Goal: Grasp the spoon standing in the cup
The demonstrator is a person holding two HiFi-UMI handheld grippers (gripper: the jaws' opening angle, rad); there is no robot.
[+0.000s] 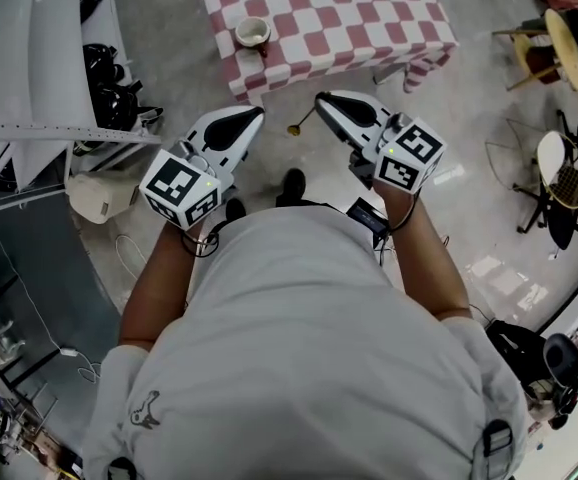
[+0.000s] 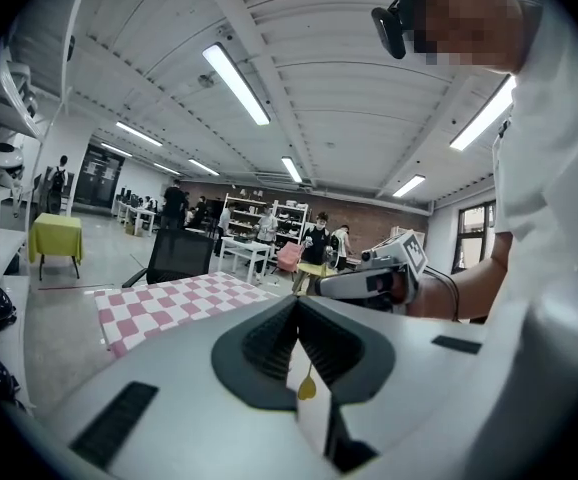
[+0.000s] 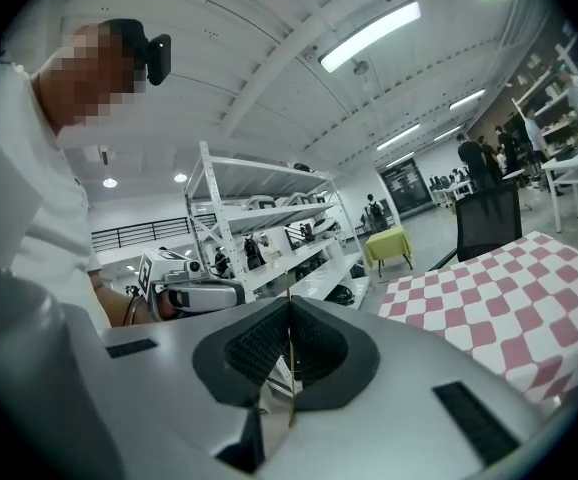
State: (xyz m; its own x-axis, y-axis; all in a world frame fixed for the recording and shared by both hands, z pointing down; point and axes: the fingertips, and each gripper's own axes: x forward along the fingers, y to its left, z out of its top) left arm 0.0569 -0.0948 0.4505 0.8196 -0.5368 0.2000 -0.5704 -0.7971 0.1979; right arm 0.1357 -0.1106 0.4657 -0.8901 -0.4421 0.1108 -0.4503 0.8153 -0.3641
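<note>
The left gripper is held out from the chest over the floor. Its tongs are pressed together on nothing, so it looks parked clear of the work rather than helping. Farther off, the cup stands near the near-left corner of the checked table, and no spoon shows in it. The spoon is between the two grippers, just on the near side of the table edge, over bare floor. It hangs bowl-down from the tip of the right gripper. In the right gripper view the tongs are clamped narrow on the thin handle, which runs straight down the seam between the pads. That pinch high on the handle probably lets the bowl hang free and keeps the spoon from twisting. The left gripper view catches the gold bowl dangling in line with its own closed tips. The grasp looks done, with the spoon lifted out and away from the cup.
</note>
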